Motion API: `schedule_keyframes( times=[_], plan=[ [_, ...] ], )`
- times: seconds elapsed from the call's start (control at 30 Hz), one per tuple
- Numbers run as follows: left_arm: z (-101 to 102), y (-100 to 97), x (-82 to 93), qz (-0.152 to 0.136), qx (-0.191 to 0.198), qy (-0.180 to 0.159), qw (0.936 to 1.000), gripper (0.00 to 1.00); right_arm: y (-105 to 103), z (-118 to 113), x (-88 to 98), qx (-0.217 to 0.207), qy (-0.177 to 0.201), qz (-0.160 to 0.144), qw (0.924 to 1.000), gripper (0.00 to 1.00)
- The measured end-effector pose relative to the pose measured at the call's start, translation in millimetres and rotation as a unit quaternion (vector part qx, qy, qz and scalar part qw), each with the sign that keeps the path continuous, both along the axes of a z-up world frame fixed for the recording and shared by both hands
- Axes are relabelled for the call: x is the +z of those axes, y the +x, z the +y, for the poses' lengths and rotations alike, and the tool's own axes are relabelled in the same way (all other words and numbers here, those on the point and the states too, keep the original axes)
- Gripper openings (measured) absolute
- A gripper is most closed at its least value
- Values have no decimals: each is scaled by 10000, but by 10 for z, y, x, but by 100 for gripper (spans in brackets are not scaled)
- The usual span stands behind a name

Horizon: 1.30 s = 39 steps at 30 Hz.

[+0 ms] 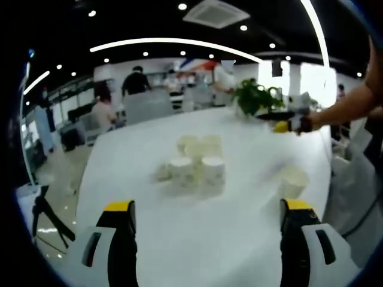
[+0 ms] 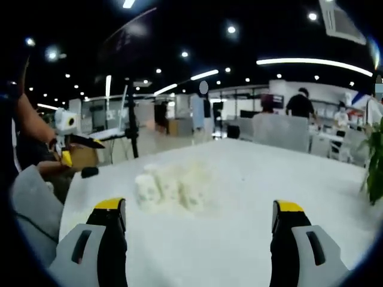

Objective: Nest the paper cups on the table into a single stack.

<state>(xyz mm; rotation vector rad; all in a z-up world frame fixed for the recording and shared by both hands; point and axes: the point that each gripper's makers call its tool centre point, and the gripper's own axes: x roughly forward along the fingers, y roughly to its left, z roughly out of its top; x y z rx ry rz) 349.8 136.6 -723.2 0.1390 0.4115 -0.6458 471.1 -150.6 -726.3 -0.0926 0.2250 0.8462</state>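
Office desks, ceiling lights and standing people lie behind a long white table [image 1: 149, 239]. Paper cups [image 1: 194, 161] stand clustered near the table's middle, touching one another, with one cup [image 1: 292, 181] apart beside them. A plant [image 1: 254, 95] sits at the table's far end. Above the table, the left gripper [image 1: 206, 224] and right gripper [image 2: 200, 224] hover with jaws wide apart, holding nothing.

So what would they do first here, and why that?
Probably bring the left gripper forward toward the nearest paper cup in the cluster. Both grippers look open and empty, the right gripper too, and the cups stand loosely grouped on the white table, not yet nested. One separate cup sits off to the side.
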Motion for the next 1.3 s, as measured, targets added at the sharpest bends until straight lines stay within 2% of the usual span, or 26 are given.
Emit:
schedule_keyframes(
  times=[0.13, 0.2, 0.6, 0.8, 1.0, 1.13, 1.23, 1.3],
  plan=[
    [30, 50, 13, -68, -82, 5, 9999, 98, 98, 134, -47, 46, -4, 50, 10000, 100],
    [30, 79, 66, -210, -119, -73, 9997, 98, 137, 162, -73, 60, -10, 56, 10000, 100],
    [155, 189, 42, -140, 27, -102, 9998, 98, 475, 502, -229, 189, 64, 149, 9997, 98],
    [121, 269, 74, -183, 1, -120, 9998, 98, 631, 654, -307, 291, 25, 116, 9995, 96],
    [18, 292, 76, -201, -122, -135, 9996, 98, 694, 777, -427, 364, -46, 140, 9992, 93],
    [-12, 282, 75, -183, -154, -149, 9996, 98, 718, 834, -495, 414, -115, 140, 9990, 88],
    [-3, 280, 65, -171, -139, -146, 9997, 98, 797, 852, -544, 289, -125, 134, 9994, 76],
    [5, 275, 55, -141, -121, -160, 9997, 98, 833, 882, -567, 279, -152, 132, 9994, 73]
  ],
)
